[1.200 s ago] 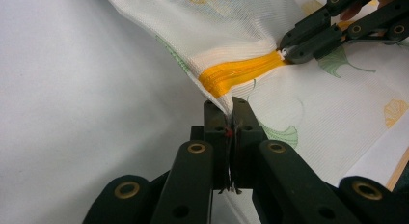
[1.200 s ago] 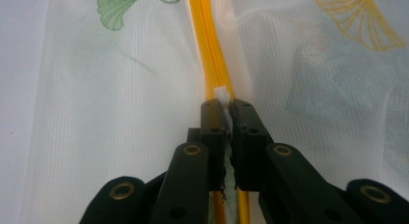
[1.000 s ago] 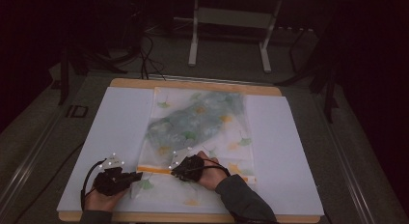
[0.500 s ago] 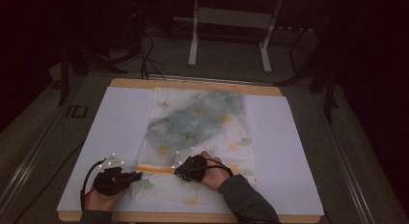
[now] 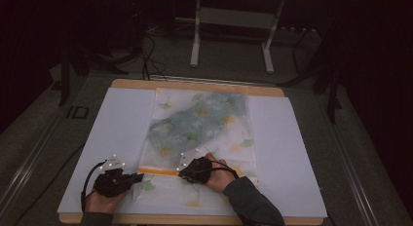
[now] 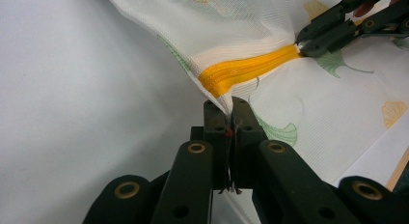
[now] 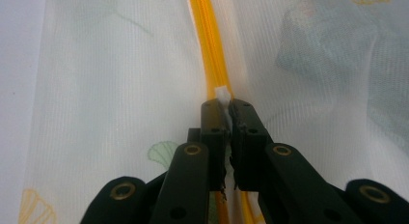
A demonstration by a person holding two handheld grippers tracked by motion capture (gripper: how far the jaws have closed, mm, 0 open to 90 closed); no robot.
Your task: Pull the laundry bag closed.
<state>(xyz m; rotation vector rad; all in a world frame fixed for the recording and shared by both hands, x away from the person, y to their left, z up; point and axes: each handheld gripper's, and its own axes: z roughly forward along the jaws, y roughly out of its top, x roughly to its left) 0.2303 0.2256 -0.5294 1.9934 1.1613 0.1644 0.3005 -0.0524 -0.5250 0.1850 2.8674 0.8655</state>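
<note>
Two pairs of jaws are closed on one mesh bag point(image 5: 199, 133). The left gripper point(image 6: 230, 119) pinches the bag's corner at the end of the orange zipper point(image 6: 248, 69), lifting the fabric into a small peak above the white sheet point(image 6: 72, 103). The right gripper point(image 7: 225, 114) is clamped on the white pull tab point(image 7: 223, 94), with zipper tape running ahead of the jaws and also under them. In the high view the left gripper point(image 5: 137, 177) sits at the bag's near left edge and the right gripper point(image 5: 181, 174) partway along the zipper line, the two well apart. The bag, printed with ginkgo leaves and holding a grey-green bundle point(image 5: 195, 123), lies flat in the middle of the sheet on the table point(image 5: 195, 84).

The step in hand looks like running the zipper while the corner is anchored; which way it is meant to go cannot be told. The next move probably calls for a steady pull straight along the tape, with the left grip holding tension so the mesh does not bunch.
</note>
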